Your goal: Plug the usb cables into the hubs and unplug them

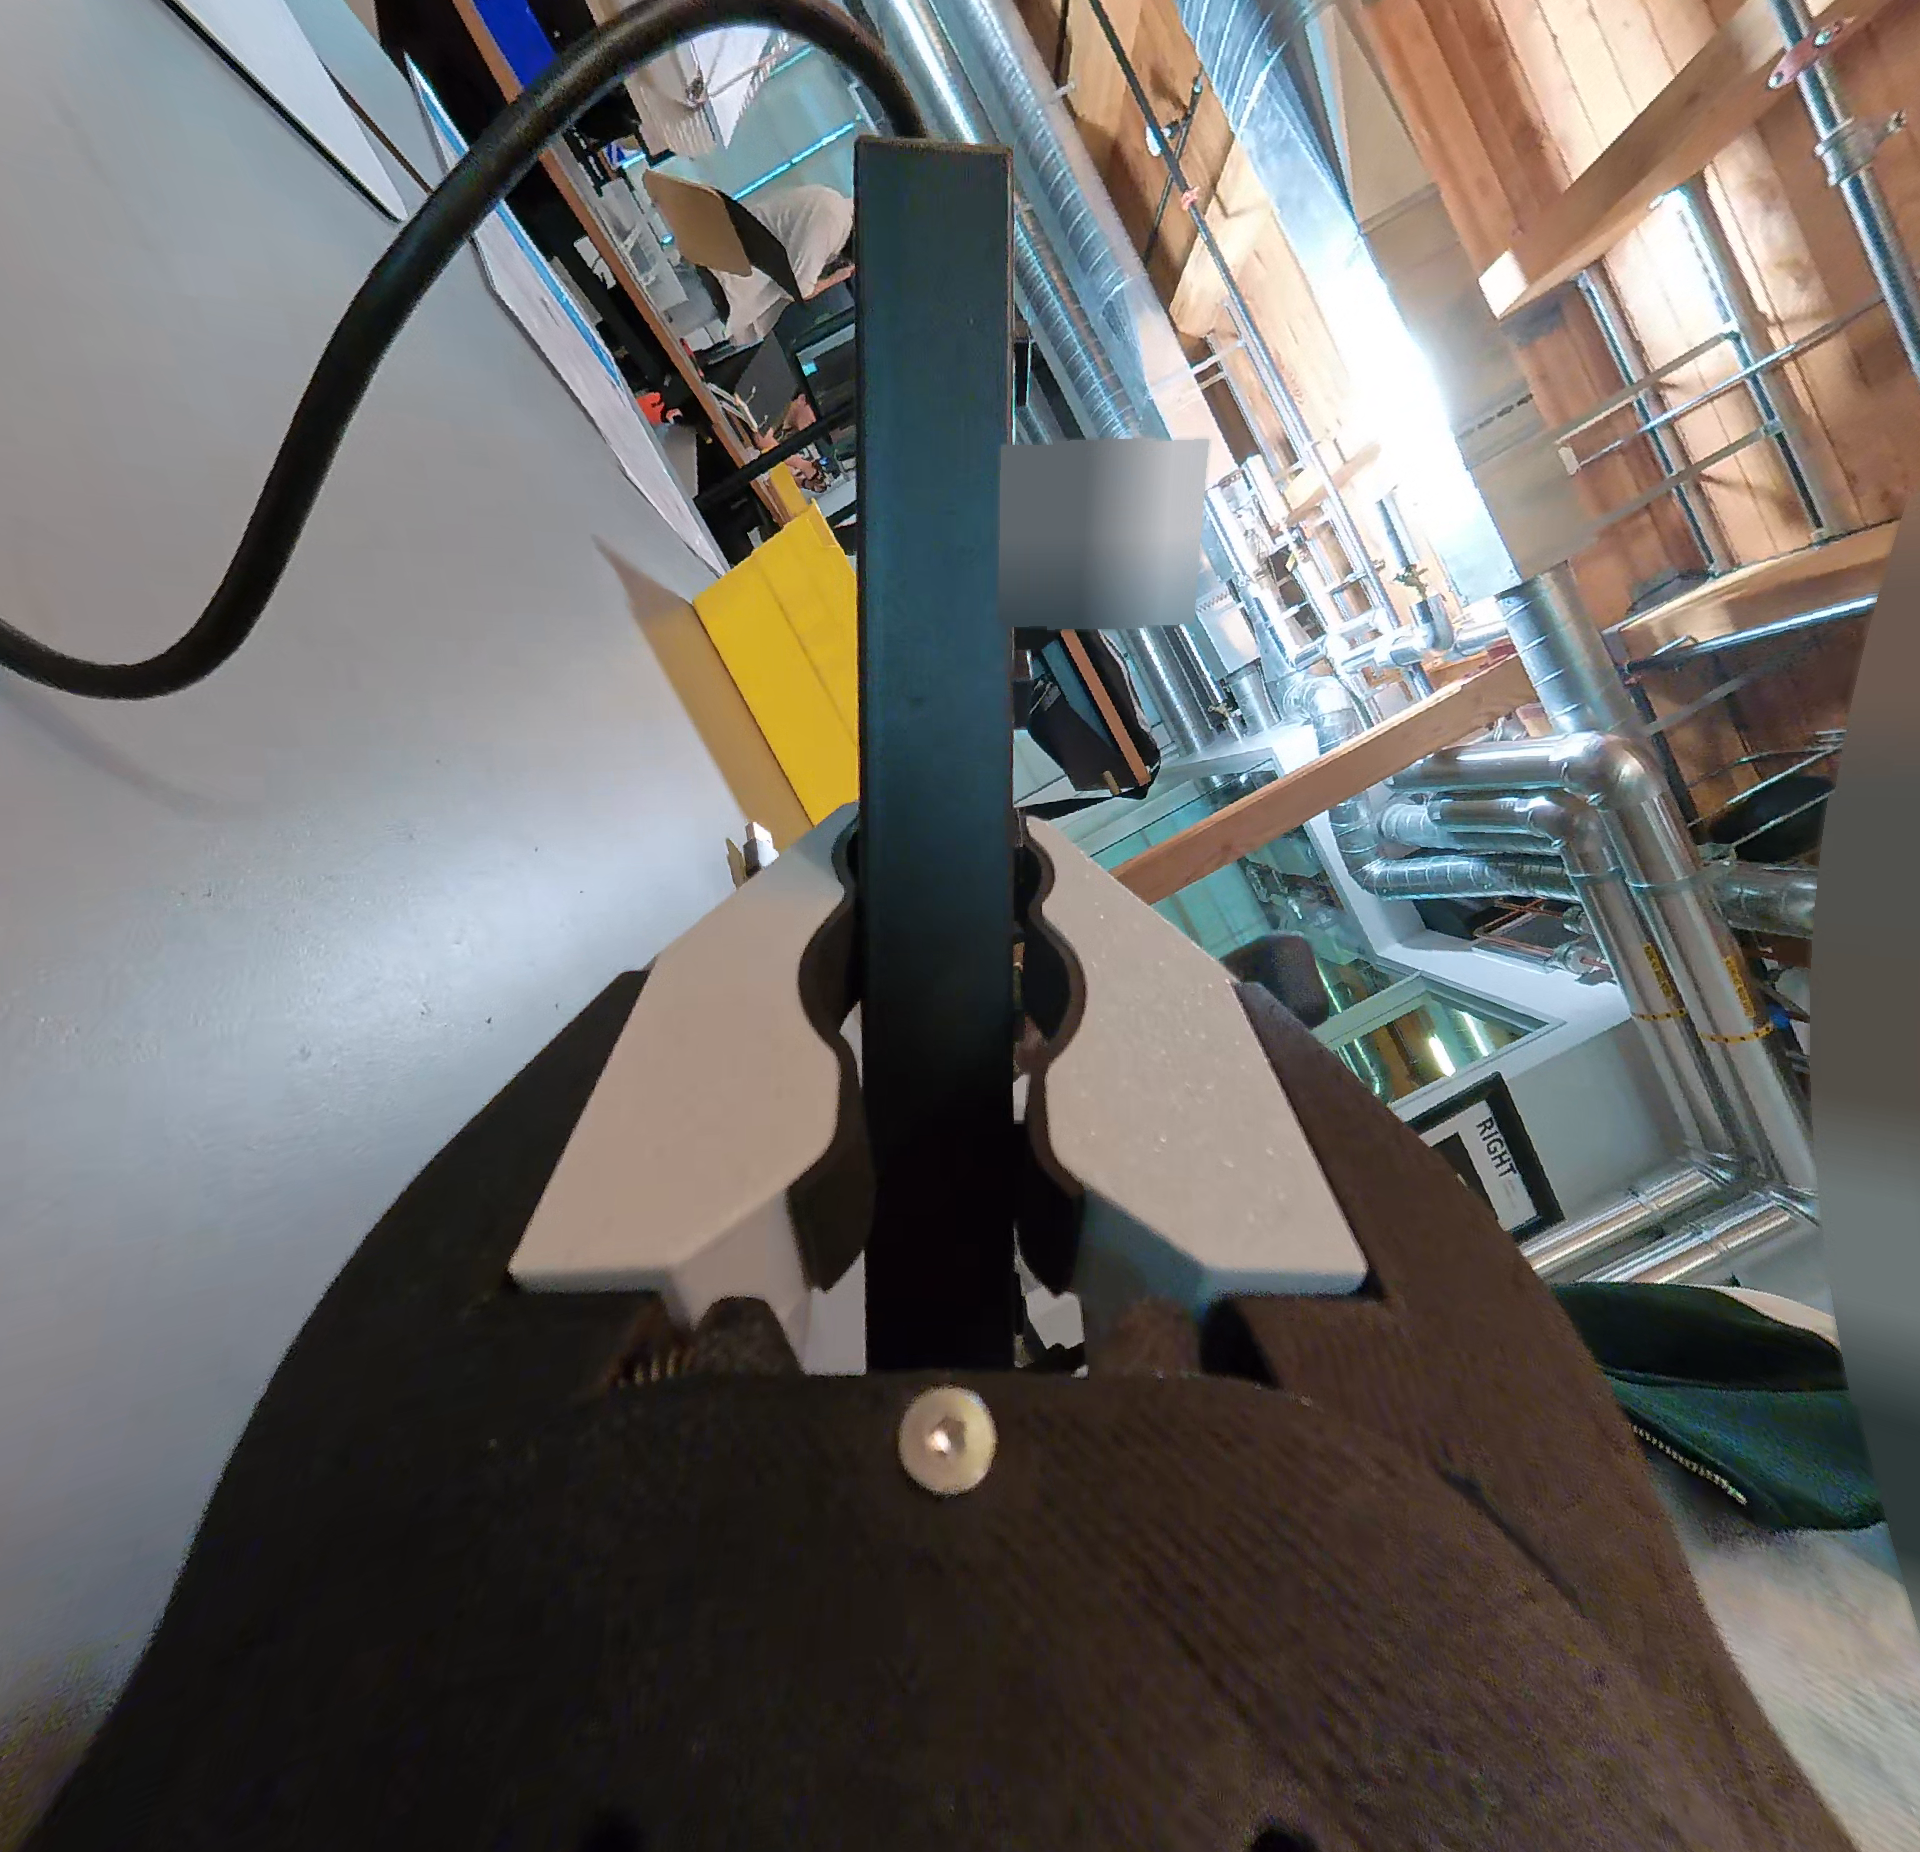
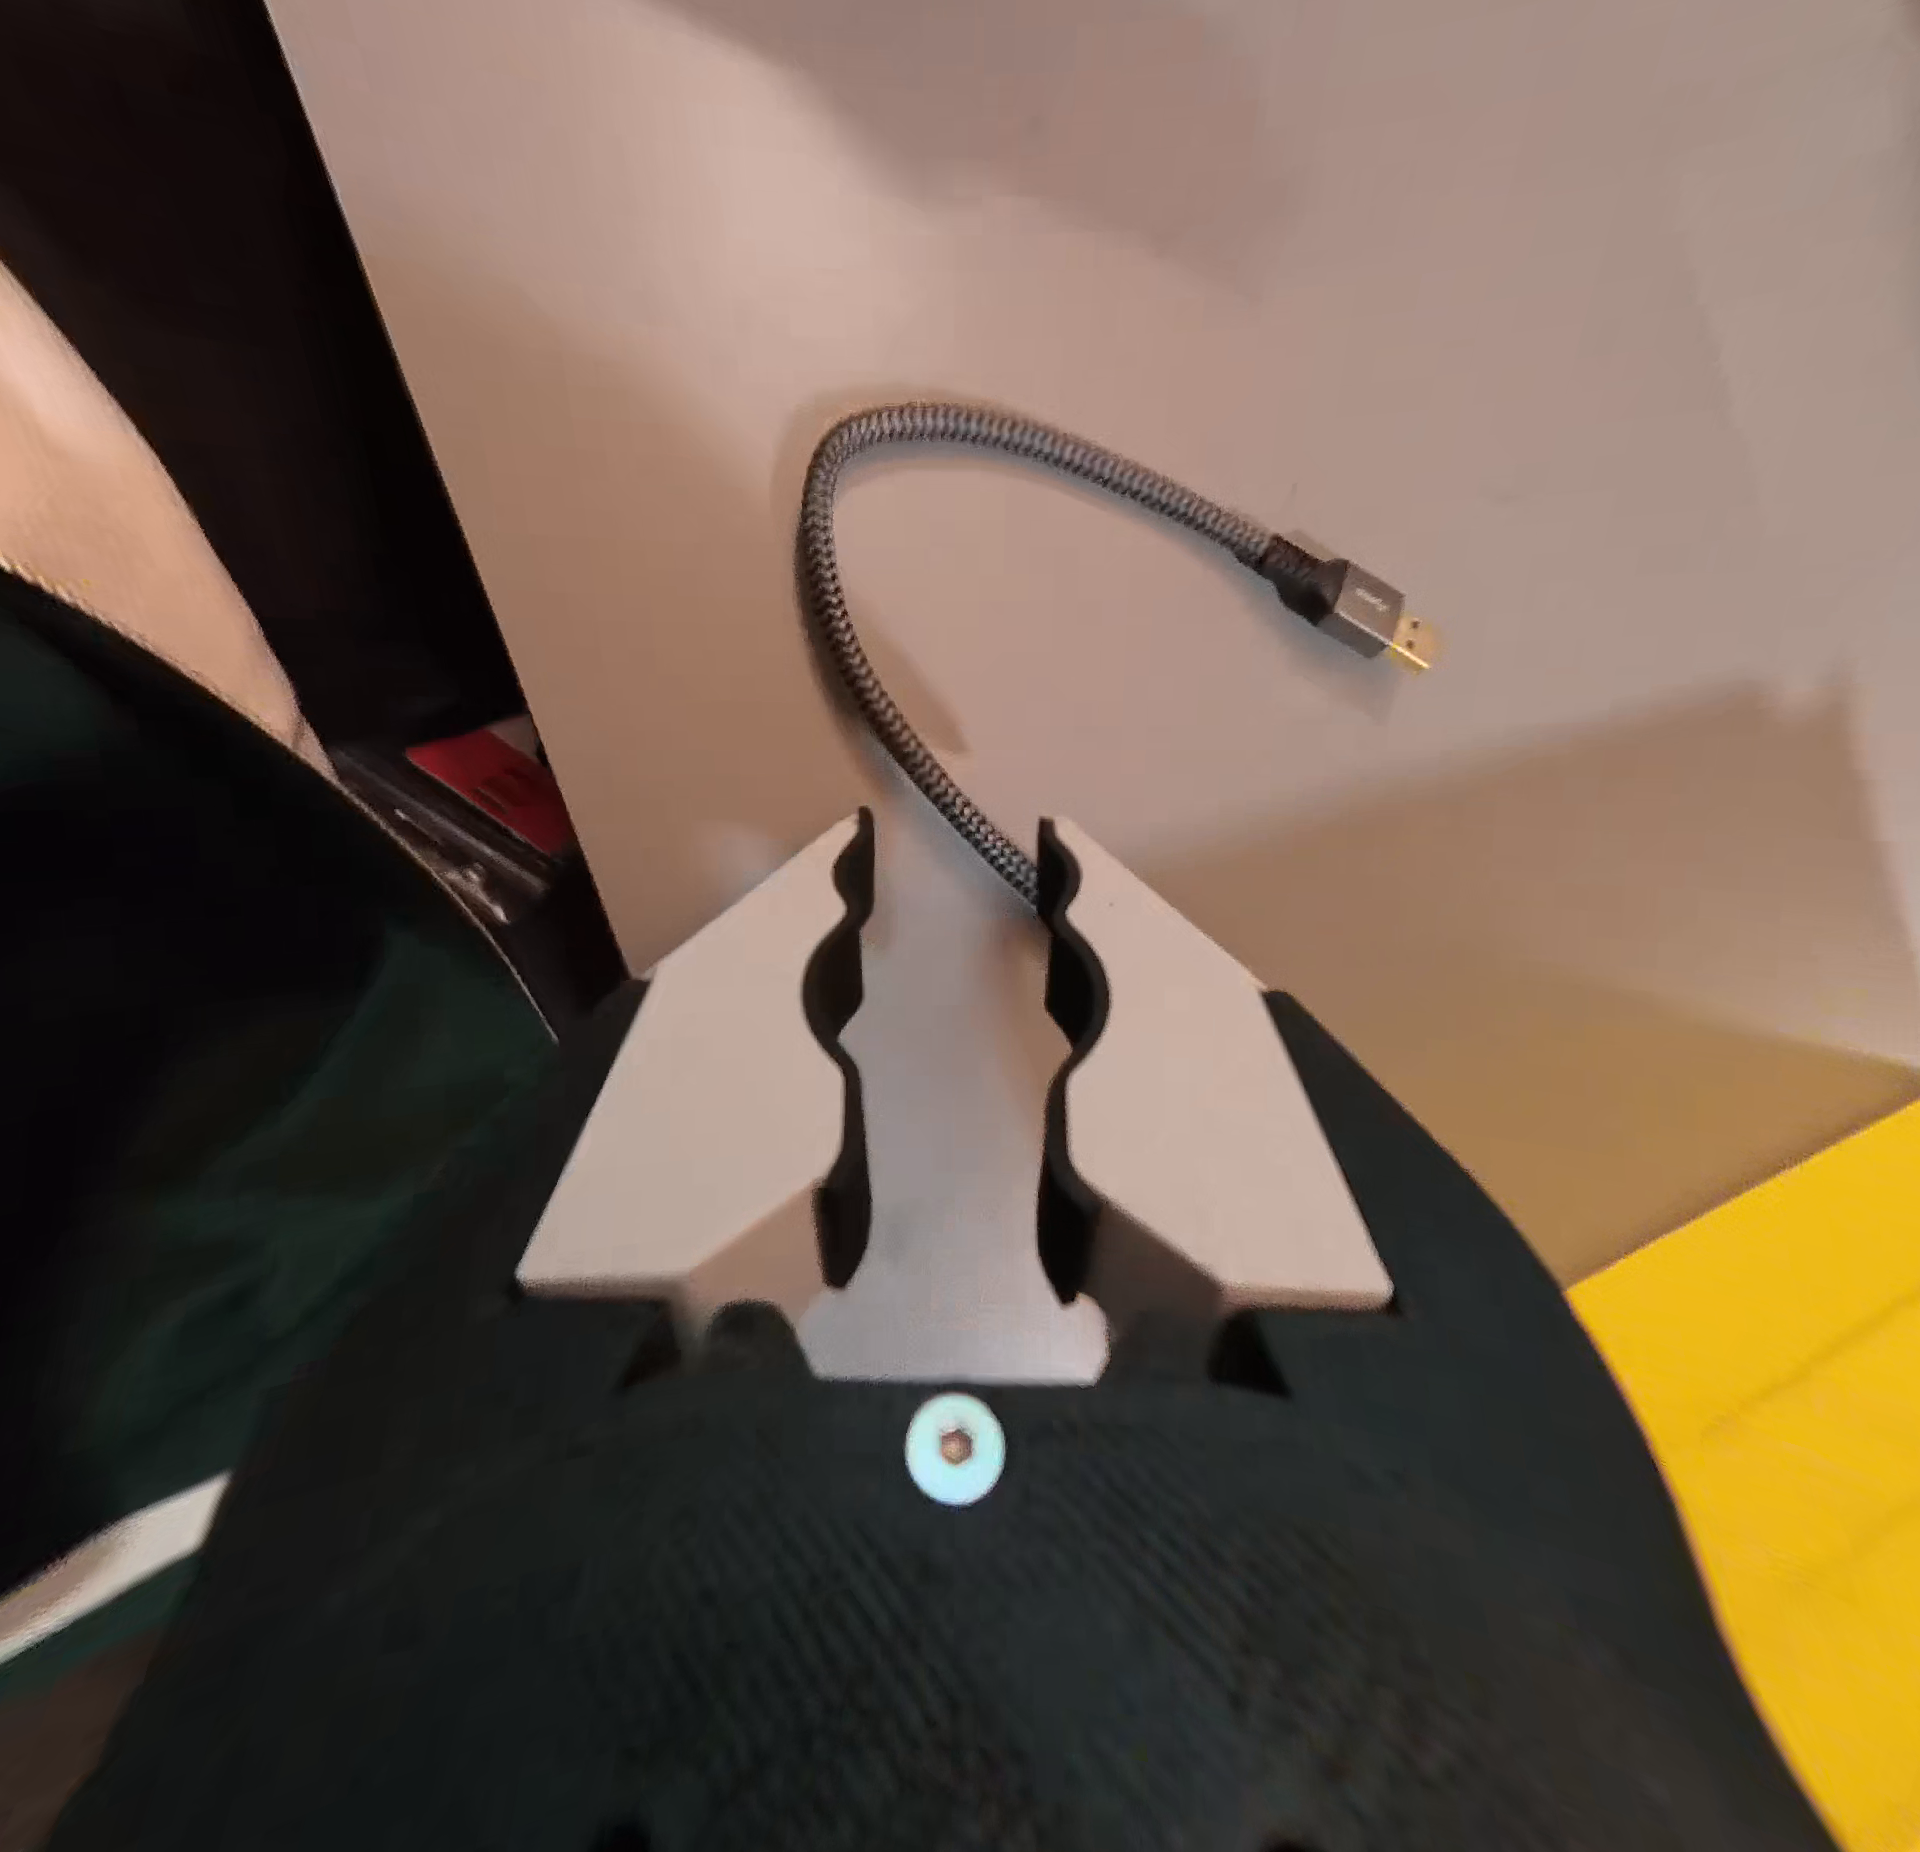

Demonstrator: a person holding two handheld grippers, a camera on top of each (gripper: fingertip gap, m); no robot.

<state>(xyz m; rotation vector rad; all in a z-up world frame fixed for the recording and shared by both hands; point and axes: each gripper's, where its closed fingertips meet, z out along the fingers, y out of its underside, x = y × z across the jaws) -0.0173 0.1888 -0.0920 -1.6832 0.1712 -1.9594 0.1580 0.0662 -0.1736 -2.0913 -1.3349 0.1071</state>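
My left gripper [image 1: 935,846] is shut on a slim black USB hub [image 1: 932,503], held edge-on and pointing away from the camera. The hub's black cable [image 1: 312,400] leaves its far end and arcs left down onto the white table [image 1: 312,971]. My right gripper [image 2: 953,826] is open and empty just above the table [image 2: 1351,244]. A grey braided USB cable [image 2: 831,514] lies beyond it, curving from behind the right fingertip [image 2: 1049,846] up and round to the right. Its grey plug [image 2: 1351,602] with a gold tip lies free on the table.
A yellow block [image 1: 774,649] stands on the table past the hub; it also shows at lower right in the right wrist view [image 2: 1766,1387]. A dark green fabric item [image 1: 1714,1387] lies at the right, and at the left in the right wrist view [image 2: 156,1075]. A person works far behind.
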